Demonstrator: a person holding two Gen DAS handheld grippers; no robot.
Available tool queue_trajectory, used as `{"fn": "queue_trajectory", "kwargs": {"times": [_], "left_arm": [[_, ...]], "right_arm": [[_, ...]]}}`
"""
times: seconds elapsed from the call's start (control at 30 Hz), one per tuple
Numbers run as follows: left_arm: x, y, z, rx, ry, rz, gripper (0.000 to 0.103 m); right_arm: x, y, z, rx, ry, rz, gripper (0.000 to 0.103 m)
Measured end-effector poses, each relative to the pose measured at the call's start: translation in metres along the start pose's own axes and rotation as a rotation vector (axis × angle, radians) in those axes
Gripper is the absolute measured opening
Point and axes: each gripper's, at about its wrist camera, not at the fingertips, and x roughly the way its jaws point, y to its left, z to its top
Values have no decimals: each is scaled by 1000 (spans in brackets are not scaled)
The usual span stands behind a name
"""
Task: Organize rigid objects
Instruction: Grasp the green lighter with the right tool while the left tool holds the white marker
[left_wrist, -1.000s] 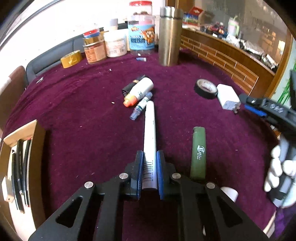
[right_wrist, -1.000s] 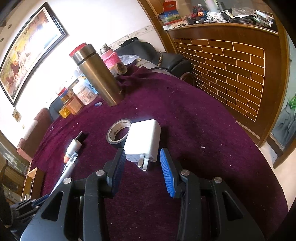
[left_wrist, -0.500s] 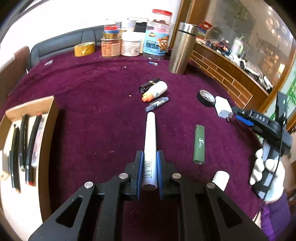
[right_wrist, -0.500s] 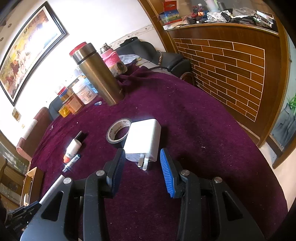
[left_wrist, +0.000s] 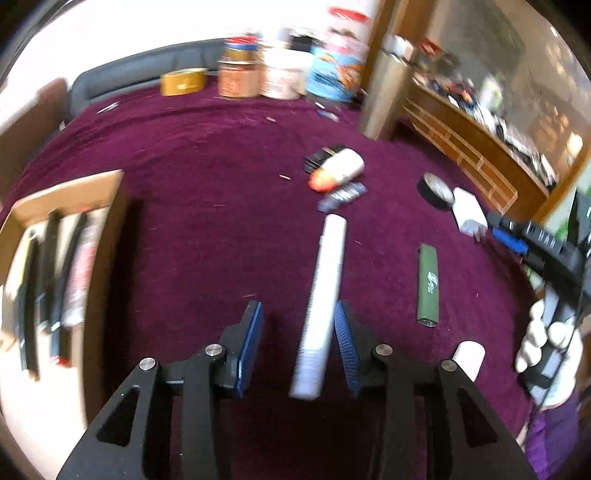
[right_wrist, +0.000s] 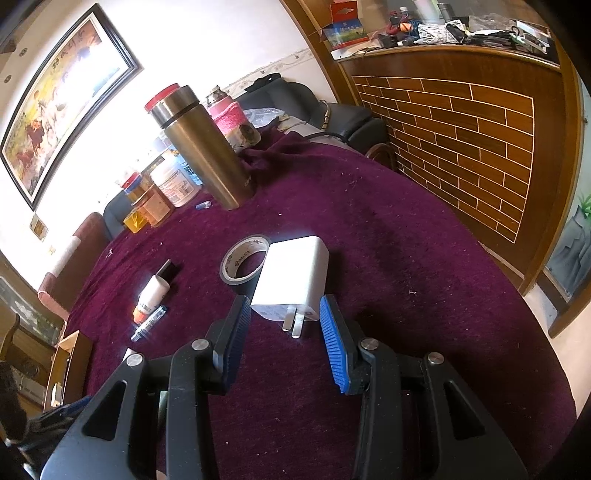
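My left gripper (left_wrist: 297, 343) is open. A long white marker (left_wrist: 325, 291) lies between its fingers, against the right finger, free of the grip. A cardboard box (left_wrist: 107, 229) with several dark pens stands to the left. My right gripper (right_wrist: 282, 339) is open, its fingers on either side of a white plug charger (right_wrist: 291, 280) on the purple cloth, not touching it. The right gripper also shows in the left wrist view (left_wrist: 517, 236), held by a gloved hand.
A green lighter (left_wrist: 428, 286), a white cap (left_wrist: 467, 358), a black tape roll (right_wrist: 242, 260), a white tube with orange tip (right_wrist: 151, 295) and a small pen (right_wrist: 149, 325) lie on the cloth. A steel flask (right_wrist: 203, 151) and jars (right_wrist: 162, 192) stand at the back.
My left gripper has opened and let go of the white marker, and has swung left toward the box. The right gripper has not moved.
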Motion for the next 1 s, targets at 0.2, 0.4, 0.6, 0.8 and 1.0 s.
{"fn": "queue_trajectory", "kwargs": {"times": [0.2, 0.4, 0.6, 0.8, 1.0], "left_arm": [[26, -47, 6, 191, 3, 135, 37], [8, -39, -8, 170, -10, 119, 11], [-41, -18, -23, 51, -92, 85, 11], [-89, -4, -45, -13, -170, 80, 11], [-117, 21, -63, -86, -214, 59, 11]], "right_arm": [[0, 0, 0, 3, 4, -4, 37], [2, 0, -1, 1, 15, -18, 42], [6, 3, -1, -13, 42, -38, 45], [7, 37, -15, 3, 219, 117, 45], [23, 103, -43, -210, 309, 99, 45]]}}
